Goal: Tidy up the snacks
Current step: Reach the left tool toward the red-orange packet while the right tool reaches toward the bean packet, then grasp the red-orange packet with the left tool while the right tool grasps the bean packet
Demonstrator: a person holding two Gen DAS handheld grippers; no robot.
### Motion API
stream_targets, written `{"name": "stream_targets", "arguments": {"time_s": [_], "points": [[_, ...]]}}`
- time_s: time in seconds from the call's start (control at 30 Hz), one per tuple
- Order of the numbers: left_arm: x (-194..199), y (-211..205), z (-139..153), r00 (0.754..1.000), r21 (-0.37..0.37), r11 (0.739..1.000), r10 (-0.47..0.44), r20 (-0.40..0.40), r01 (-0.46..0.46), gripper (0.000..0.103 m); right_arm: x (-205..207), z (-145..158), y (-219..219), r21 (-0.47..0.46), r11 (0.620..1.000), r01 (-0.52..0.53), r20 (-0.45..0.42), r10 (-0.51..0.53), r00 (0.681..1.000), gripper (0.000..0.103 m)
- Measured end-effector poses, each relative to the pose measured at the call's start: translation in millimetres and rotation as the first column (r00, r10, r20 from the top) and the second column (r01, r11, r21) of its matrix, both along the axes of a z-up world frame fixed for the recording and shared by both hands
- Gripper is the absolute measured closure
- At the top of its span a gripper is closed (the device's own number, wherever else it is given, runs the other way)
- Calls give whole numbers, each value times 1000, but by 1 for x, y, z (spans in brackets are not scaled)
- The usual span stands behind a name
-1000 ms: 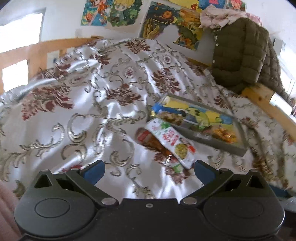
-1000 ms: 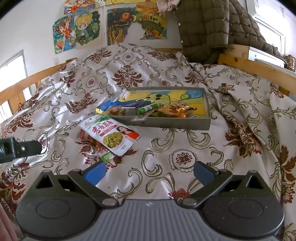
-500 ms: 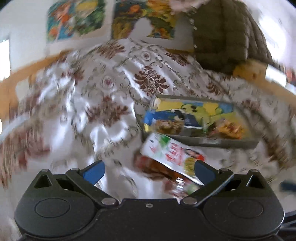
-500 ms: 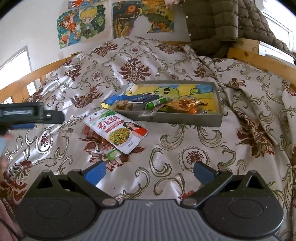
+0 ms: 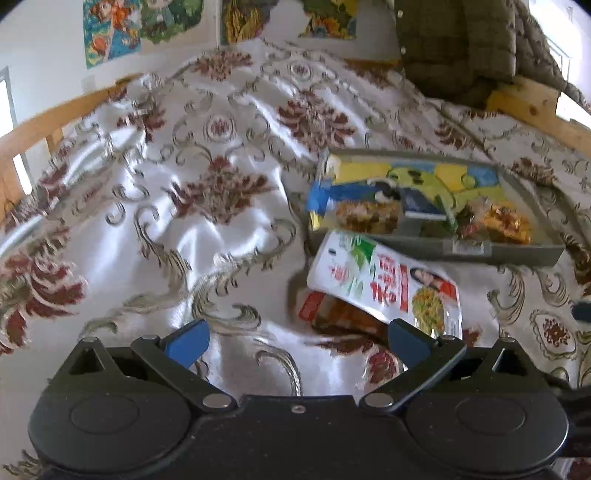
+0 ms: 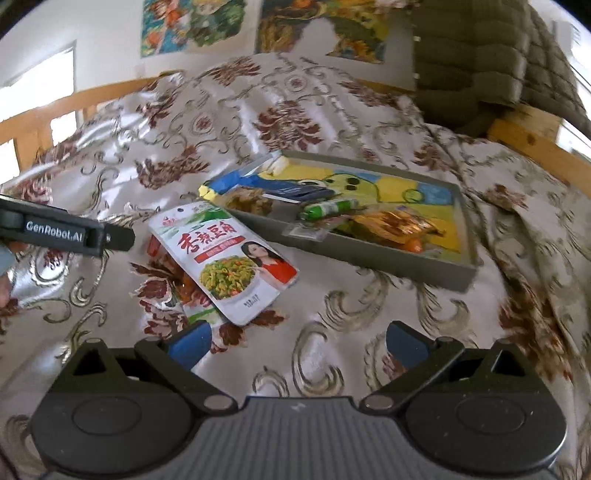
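A white snack pouch [image 5: 384, 284] [image 6: 225, 258] with red lettering and a picture of green vegetables lies flat on the patterned bedspread, on top of a red-orange packet [image 5: 332, 312] [image 6: 166, 264]. Just beyond them stands a grey tray [image 5: 517, 253] [image 6: 406, 267] holding several snack packets and a green tube [image 6: 328, 208]. My left gripper [image 5: 295, 338] hangs open over the bedspread, its right finger close to the pouch's near corner. In the right wrist view the left gripper's black finger [image 6: 66, 230] reaches in from the left edge. My right gripper [image 6: 297, 339] is open with nothing between its fingers, the pouch just ahead of its left finger.
The shiny floral bedspread [image 5: 184, 206] covers the bed, with a wooden rail [image 5: 51, 118] on the left and another [image 6: 532, 140] on the right. An olive quilted jacket [image 6: 491, 62] is heaped at the back right. Colourful posters [image 6: 192, 22] hang on the wall.
Both grippers have moved nearer to the pouch and the tray. The left wrist view swung right, and the left gripper's finger has come into the right wrist view. Both stay open.
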State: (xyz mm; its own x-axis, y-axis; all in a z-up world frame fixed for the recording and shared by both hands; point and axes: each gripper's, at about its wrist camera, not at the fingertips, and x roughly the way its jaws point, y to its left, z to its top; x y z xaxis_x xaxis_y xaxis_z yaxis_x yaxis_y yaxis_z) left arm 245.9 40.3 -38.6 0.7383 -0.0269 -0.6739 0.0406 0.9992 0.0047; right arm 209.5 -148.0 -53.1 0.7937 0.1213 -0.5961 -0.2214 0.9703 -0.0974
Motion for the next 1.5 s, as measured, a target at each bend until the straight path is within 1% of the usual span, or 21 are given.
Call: {"name": "stream_targets", "arguments": {"time_s": [0.1, 0.17, 0.3, 0.4, 0.5, 0.57, 0.67, 0.73, 0.8, 0.9, 0.97, 1.07, 1.23, 1.3, 1.4, 1.5], "points": [[4, 3, -6, 1000, -16, 1000, 9, -30, -10, 1, 13, -4, 12, -40, 997, -63, 16, 63, 998, 0], [6, 5, -8, 999, -36, 999, 8, -39, -9, 1, 18, -8, 17, -49, 994, -101, 21, 102, 995, 0], [12, 9, -12, 998, -71, 997, 19, -66, -24, 1, 17, -13, 24, -81, 989, -128, 21, 130, 991, 0], [18, 14, -15, 995, -128, 991, 26, -99, -38, 1, 17, -16, 26, -101, 986, -129, 29, 132, 991, 0], [26, 17, -16, 994, -209, 976, 40, -99, -60, 1, 21, -18, 26, -103, 989, -106, 39, 111, 993, 0], [30, 16, -18, 995, -241, 969, 33, -94, -55, 1, 26, -21, 28, -114, 989, -91, 43, 97, 994, 0], [32, 14, -21, 994, -247, 968, 20, -104, -46, 1, 32, -27, 33, -141, 986, -88, 42, 94, 995, 0], [33, 15, -24, 993, -267, 963, 9, -115, -39, 1, 35, -29, 36, -153, 983, -104, 31, 110, 993, 0], [34, 15, -24, 993, -284, 958, -1, -121, -33, 1, 35, -31, 41, -165, 979, -122, 40, 131, 991, 0], [35, 15, -26, 992, -290, 957, -13, -123, -23, 1, 37, -38, 55, -244, 959, -143, 60, 162, 985, 0], [36, 16, -28, 992, -297, 954, -13, -128, -26, 1, 40, -42, 62, -278, 949, -145, 67, 170, 983, 0], [37, 17, -29, 992, -307, 951, -12, -128, -28, 1, 44, -42, 68, -274, 952, -133, 82, 161, 984, 0], [37, 18, -29, 992, -311, 950, -19, -121, -19, 1, 47, -43, 71, -307, 946, -103, 129, 149, 980, 1], [37, 19, -30, 993, -319, 948, -22, -119, -17, 1, 47, -42, 71, -319, 943, -94, 148, 147, 978, 3], [34, 23, -28, 996, -360, 933, -14, -89, -19, 1, 45, -42, 71, -352, 932, -85, 176, 155, 972, 7], [34, 25, -27, 997, -392, 920, -11, -81, -21, 3, 45, -39, 70, -345, 935, -83, 187, 155, 970, 11]]}}
